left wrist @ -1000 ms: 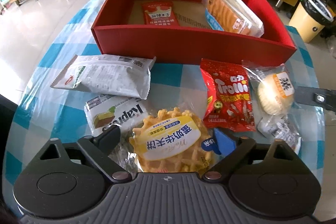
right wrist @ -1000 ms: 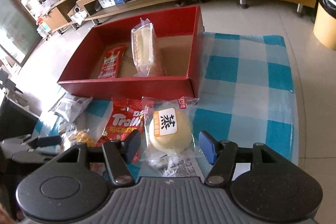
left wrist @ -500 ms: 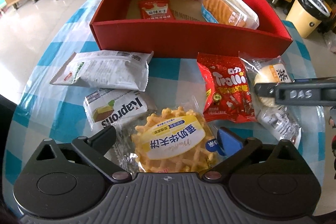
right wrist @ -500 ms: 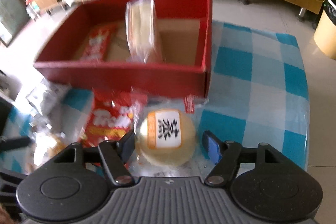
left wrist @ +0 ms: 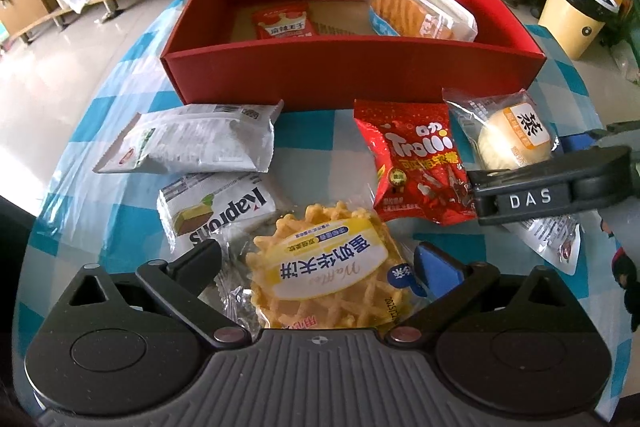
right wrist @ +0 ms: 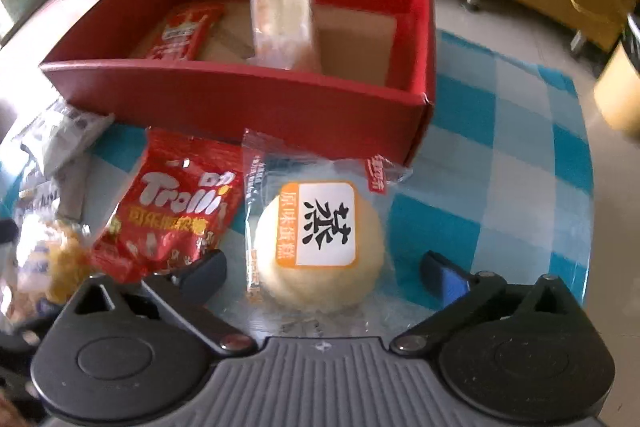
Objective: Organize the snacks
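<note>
Left gripper [left wrist: 316, 259] open astride one waffle pack [left wrist: 328, 279]; right gripper [right wrist: 324, 265], jaws just widened, straddles one cake [right wrist: 320, 247]; two packs in red box [left wrist: 352, 75]; five on table [left wrist: 316, 163].

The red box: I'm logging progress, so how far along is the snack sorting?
Two packs lie in the red box. Open left gripper straddles the waffle; right gripper, jaws just opened, straddles the bun. Neither is gripped. Trolli bag and two white packs wait outside.
</note>
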A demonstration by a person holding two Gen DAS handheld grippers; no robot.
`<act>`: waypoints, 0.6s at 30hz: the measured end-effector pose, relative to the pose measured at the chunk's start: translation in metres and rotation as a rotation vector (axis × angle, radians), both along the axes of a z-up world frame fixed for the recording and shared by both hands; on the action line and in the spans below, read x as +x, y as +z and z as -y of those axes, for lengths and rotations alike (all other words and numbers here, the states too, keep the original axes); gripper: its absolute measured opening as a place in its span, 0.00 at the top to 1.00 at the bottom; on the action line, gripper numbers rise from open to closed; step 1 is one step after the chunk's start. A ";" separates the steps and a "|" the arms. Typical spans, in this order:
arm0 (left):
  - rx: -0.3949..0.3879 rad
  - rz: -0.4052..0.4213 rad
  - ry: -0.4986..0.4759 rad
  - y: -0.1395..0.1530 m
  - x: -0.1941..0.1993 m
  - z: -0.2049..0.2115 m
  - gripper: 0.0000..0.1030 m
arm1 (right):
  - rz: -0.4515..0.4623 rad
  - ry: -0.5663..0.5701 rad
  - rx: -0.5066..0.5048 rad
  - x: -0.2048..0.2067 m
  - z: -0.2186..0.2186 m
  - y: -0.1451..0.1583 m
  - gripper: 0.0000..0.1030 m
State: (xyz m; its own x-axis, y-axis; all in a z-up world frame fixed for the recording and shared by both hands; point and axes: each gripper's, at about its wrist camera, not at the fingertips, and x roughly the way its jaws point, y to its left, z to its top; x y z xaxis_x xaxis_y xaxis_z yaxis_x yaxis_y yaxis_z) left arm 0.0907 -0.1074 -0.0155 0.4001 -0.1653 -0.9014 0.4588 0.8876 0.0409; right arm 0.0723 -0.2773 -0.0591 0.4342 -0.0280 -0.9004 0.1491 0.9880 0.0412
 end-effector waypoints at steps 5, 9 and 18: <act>-0.004 -0.002 0.003 0.002 -0.001 -0.001 0.01 | 0.059 -0.010 0.002 -0.010 -0.001 0.011 0.42; -0.005 -0.003 0.003 0.003 -0.002 -0.002 0.01 | 0.062 0.013 -0.027 -0.017 -0.004 0.016 0.43; -0.031 0.014 0.037 0.016 -0.005 -0.010 0.03 | 0.141 0.073 -0.138 -0.040 -0.017 0.041 0.43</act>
